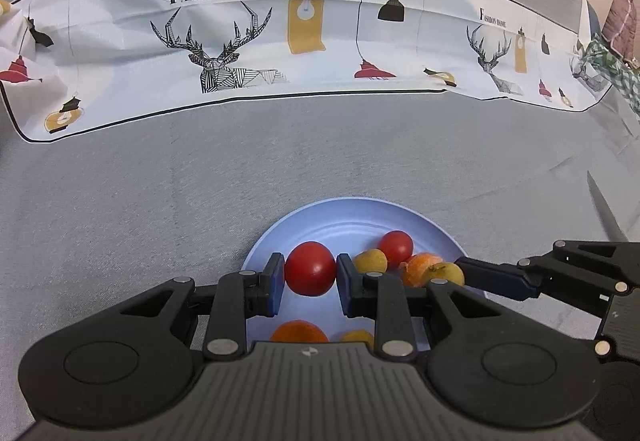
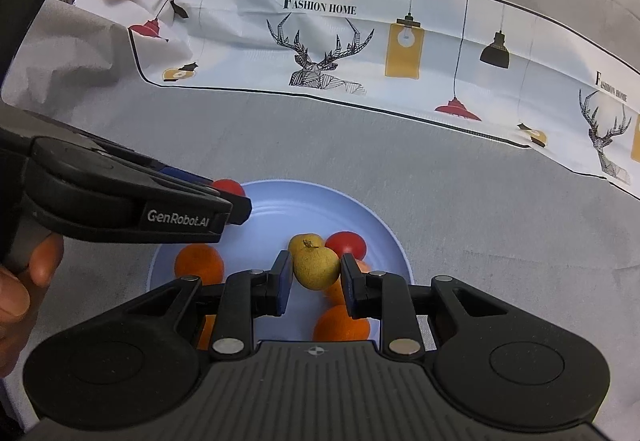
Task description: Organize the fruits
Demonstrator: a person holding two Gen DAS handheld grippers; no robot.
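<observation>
A light blue plate [image 1: 340, 213] holds several fruits on the grey cloth. My left gripper [image 1: 310, 275] is shut on a red tomato [image 1: 310, 268] above the plate. Beside it lie a second tomato [image 1: 397, 247], a yellow fruit [image 1: 371, 260] and a peeled orange [image 1: 420, 268]. In the right wrist view my right gripper [image 2: 315, 273] is shut on a yellow-green fruit [image 2: 316, 268] over the plate [image 2: 360, 213]. Oranges [image 2: 199, 263] [image 2: 340, 323], another yellow fruit [image 2: 304, 242] and a tomato [image 2: 347, 244] lie around it. The left gripper [image 2: 236, 207] enters from the left holding its tomato [image 2: 228, 187].
A white printed cloth [image 1: 320, 33] with deer and lamps lies across the far side, also in the right wrist view [image 2: 360, 53]. A knife blade [image 1: 604, 209] lies at the right. A person [image 1: 624, 9] stands at far right. A hand [image 2: 24, 281] grips the left tool.
</observation>
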